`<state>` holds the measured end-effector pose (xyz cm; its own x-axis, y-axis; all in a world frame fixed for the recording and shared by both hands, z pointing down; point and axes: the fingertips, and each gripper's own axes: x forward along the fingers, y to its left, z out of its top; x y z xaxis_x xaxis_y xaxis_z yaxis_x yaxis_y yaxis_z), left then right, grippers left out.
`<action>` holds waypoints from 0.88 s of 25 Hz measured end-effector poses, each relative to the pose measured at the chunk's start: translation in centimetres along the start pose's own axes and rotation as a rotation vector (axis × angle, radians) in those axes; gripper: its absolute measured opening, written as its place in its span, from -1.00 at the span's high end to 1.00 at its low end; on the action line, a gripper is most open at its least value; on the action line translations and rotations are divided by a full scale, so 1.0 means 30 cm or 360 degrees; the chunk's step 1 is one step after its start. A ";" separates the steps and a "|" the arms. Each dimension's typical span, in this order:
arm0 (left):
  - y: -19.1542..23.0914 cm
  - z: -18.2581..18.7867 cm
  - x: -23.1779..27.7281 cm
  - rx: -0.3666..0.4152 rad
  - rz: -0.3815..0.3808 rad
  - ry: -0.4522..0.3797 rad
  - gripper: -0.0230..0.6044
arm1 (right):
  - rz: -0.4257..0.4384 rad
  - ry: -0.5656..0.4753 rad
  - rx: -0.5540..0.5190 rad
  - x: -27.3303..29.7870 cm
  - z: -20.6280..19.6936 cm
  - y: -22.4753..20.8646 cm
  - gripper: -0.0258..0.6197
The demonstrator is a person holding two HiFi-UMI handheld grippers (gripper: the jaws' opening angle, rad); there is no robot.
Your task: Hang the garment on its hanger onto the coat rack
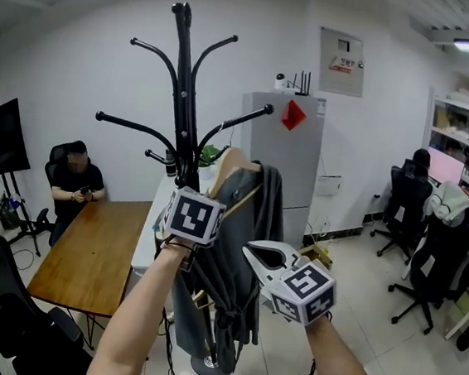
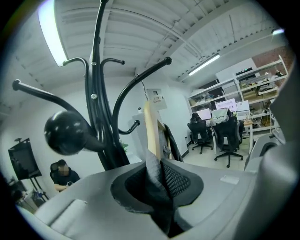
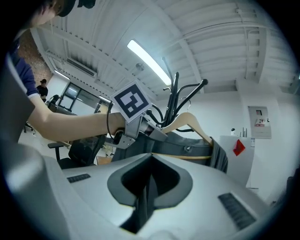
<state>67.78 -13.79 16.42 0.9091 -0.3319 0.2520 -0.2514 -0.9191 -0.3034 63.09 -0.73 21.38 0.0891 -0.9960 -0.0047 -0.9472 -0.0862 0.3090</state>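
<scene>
step: the approach is judged to be in hand, with the garment (image 1: 244, 250) on its hanger (image 3: 199, 127) held up at the coat rack (image 1: 184, 86); whether the hook is over anything cannot be told
left gripper (image 2: 158, 176): clenched on a fold of the grey fabric at one shoulder of the hanger
right gripper (image 3: 149, 176): jaws drawn together, nothing seen between them (held just beside the garment)
place: the garment is carried in the air against the rack's pole
next move: the hook would need to be raised over a free arm (image 1: 241, 121) and lowered onto it before the fabric is let go
axis: the hanger's long axis is kept roughly level, its top upward, the cloth hanging down
</scene>
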 end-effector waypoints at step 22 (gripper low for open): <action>0.100 -0.310 0.019 -0.0186 0.0075 0.0222 0.70 | 0.0095 0.0008 0.0060 0.076 -0.035 0.096 0.91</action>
<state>64.46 -18.73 24.19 0.8425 -0.3937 0.3678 -0.3367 -0.9176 -0.2112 60.88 -3.23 23.27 0.0338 -0.9993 0.0175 -0.9618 -0.0278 0.2723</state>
